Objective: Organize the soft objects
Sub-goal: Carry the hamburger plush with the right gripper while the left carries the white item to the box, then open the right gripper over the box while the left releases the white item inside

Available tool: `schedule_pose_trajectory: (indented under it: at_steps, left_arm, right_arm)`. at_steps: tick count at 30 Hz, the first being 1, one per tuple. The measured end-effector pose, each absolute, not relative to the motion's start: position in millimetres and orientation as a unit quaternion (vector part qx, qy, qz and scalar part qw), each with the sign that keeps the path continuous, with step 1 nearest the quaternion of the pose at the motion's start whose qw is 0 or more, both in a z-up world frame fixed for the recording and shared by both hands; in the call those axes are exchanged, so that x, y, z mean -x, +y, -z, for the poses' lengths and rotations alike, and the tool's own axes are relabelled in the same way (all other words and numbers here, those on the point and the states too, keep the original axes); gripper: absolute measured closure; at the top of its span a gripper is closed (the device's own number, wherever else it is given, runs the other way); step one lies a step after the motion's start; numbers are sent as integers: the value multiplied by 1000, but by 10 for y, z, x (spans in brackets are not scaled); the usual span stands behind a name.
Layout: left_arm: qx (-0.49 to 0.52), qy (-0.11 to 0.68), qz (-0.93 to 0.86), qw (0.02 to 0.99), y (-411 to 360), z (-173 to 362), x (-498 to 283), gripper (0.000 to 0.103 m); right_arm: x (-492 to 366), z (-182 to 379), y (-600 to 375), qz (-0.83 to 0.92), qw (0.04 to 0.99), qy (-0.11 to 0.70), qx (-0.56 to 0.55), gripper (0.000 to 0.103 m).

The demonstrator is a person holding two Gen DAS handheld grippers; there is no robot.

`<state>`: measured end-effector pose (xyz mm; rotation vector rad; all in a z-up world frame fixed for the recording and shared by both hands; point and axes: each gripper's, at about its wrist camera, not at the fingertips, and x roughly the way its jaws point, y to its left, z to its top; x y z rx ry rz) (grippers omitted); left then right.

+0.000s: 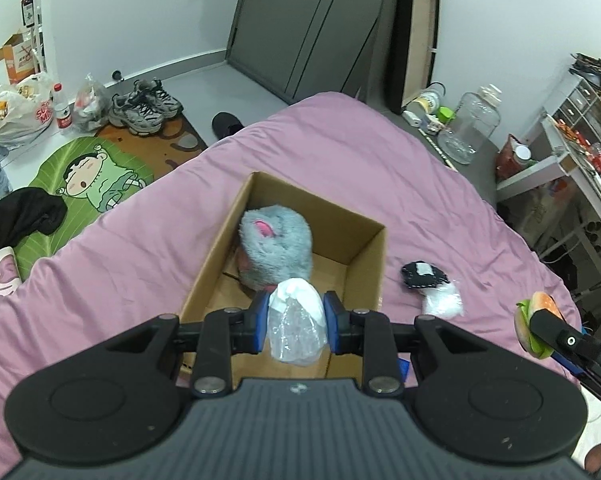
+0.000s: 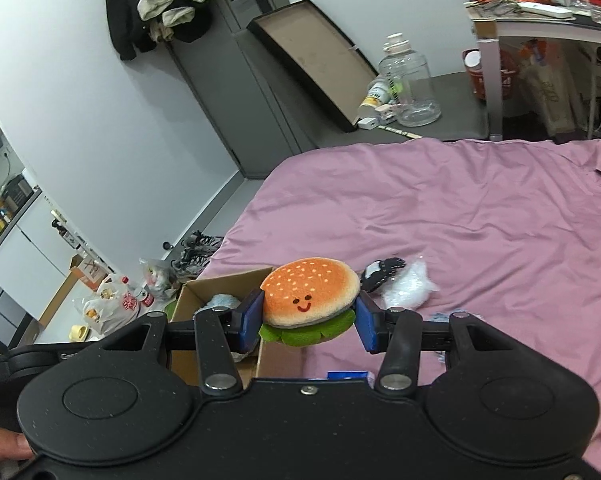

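An open cardboard box point(image 1: 364, 248) sits on the pink bed sheet point(image 1: 340, 148) with a grey plush toy point(image 1: 276, 248) inside. My left gripper point(image 1: 295, 322) is shut on a clear plastic-wrapped white soft item point(image 1: 296, 328), held over the box's near end. My right gripper point(image 2: 307, 314) is shut on a burger plush point(image 2: 310, 298), held above the bed just right of the box point(image 2: 204, 292); it also shows in the left wrist view point(image 1: 534, 328). A black-and-white soft item point(image 1: 422, 274) and a white bagged item point(image 1: 444, 300) lie on the sheet right of the box.
The bed's far edge meets a grey floor with a dark board point(image 1: 416, 36), a clear jar point(image 1: 470, 124) and small items. Shoes point(image 1: 144, 106), bags point(image 1: 16, 116) and a cartoon mat point(image 1: 88, 180) lie on the floor left. A cluttered desk point(image 1: 572, 152) stands right.
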<state>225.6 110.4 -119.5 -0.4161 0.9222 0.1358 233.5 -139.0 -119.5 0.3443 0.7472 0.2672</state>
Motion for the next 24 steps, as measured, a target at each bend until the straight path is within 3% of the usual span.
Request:
schedule_pose_trajectory:
  at_steps: [24]
  left_arm:
    - [200,466,-104,856,1341,1823,-2741,75]
  right_arm:
    - [-2853,1549,-764,-153,895,383,-170,56]
